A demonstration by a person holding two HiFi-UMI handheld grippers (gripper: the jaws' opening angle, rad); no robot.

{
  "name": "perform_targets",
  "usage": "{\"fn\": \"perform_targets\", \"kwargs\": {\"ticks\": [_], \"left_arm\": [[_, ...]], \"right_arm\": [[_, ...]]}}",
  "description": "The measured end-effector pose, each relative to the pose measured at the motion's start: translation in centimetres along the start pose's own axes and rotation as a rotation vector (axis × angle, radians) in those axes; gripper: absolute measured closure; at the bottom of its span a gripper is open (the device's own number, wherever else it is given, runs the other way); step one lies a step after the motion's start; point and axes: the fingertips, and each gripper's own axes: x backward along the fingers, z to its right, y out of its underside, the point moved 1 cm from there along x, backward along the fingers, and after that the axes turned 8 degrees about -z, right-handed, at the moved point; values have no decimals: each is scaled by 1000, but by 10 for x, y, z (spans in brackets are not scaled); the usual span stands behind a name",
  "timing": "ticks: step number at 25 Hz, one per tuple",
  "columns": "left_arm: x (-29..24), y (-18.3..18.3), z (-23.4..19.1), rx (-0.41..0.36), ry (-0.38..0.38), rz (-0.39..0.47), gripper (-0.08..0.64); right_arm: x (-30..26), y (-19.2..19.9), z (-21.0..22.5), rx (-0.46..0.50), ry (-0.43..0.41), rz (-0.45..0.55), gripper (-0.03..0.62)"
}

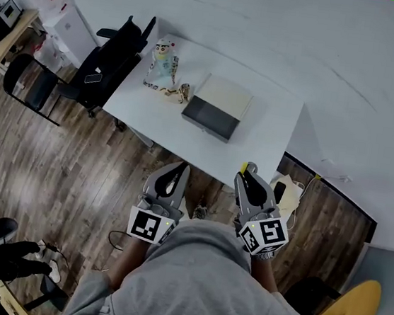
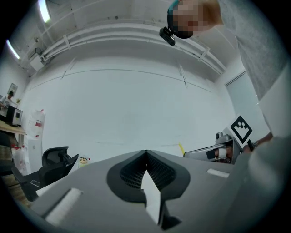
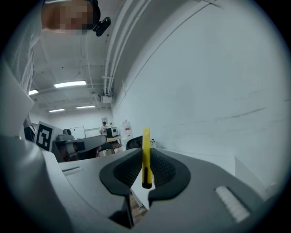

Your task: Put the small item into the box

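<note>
In the right gripper's clenched jaws stands a thin yellow strip, seemingly light, stiff and slick, best pinched on its flat faces. The left gripper is clenched on nothing, and the box sits on the desk.

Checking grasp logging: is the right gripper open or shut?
Shut on something: the right gripper clamps a thin yellow strip, which stands upright between its pads in the right gripper view.
</note>
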Motion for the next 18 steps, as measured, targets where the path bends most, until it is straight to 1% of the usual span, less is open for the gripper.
{"fn": "perform_targets", "kwargs": {"ticks": [6,12,18], "left_arm": [[-29,1,-17,17,61,-9,557],[-68,4,-48,21,128,-30,557],[-111,-3,-79,15,192,-41,557]], "right_arm": [[-17,-3,12,-8,68,-21,520],[-54,-11,21,-35,115,-38,520],[-91,-25,31,-49,159,-49,520]]}}
